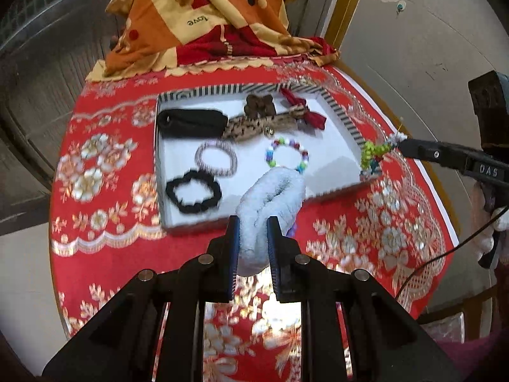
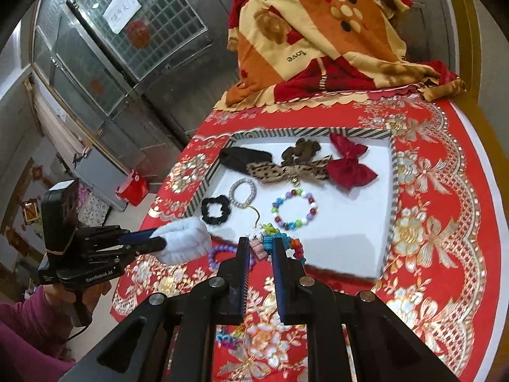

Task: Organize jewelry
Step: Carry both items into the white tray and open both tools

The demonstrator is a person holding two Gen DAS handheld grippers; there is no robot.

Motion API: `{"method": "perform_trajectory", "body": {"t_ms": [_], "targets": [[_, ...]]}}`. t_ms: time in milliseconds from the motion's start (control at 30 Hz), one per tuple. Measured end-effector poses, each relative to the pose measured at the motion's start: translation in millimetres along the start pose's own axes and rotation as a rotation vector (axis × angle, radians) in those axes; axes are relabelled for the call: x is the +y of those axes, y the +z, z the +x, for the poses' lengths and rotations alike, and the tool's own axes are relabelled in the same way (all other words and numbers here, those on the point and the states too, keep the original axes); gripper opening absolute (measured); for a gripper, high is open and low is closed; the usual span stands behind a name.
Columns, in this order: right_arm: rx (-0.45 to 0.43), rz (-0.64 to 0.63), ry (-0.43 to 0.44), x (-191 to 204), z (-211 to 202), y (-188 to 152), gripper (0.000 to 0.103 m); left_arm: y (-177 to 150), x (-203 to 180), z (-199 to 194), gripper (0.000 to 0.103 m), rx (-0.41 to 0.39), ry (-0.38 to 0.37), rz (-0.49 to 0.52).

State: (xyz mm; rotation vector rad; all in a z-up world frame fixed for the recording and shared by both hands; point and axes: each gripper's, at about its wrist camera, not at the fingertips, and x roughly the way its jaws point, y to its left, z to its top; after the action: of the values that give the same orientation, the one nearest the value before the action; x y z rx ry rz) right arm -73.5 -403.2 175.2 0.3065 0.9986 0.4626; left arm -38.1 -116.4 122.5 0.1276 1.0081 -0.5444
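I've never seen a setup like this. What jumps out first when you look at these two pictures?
Probably the bright red floral tablecloth, and on it a shallow white tray with a striped rim, holding hair ties, bows and a bead bracelet. Next come the two black handheld grippers at the tray's near edge: the left gripper pinches a fluffy white scrunchie, and the right gripper a colourful beaded charm.

We see soft indoor light, glare on the red tablecloth (image 1: 105, 248) below both tools, slight blur, corners bent dark.
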Motion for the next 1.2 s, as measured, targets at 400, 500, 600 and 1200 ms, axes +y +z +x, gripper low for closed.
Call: {"method": "perform_trajectory", "body": {"t_ms": [400,500,600,1200], "targets": [[0.033,0.032,-0.025,-16.7,15.6,11.1,0.013,30.6,-9.8,29.0,0.016,0.020,0.012,0.009],[0.044,0.047,-0.022,-21.9,22.5,12.9,0.013,37.3,-9.8,40.3,0.016,0.037,0.001,-0.007],[0.058,0.063,-0.013,-27.2,31.5,14.5,0.013,44.4,-9.5,52.8,0.016,0.056,-0.017,-0.033],[0.169,0.165,-0.132,-95.7,105.1,32.4,0.013,50.9,3.7,109.9,0.018,0.161,-0.031,-0.200]]}}
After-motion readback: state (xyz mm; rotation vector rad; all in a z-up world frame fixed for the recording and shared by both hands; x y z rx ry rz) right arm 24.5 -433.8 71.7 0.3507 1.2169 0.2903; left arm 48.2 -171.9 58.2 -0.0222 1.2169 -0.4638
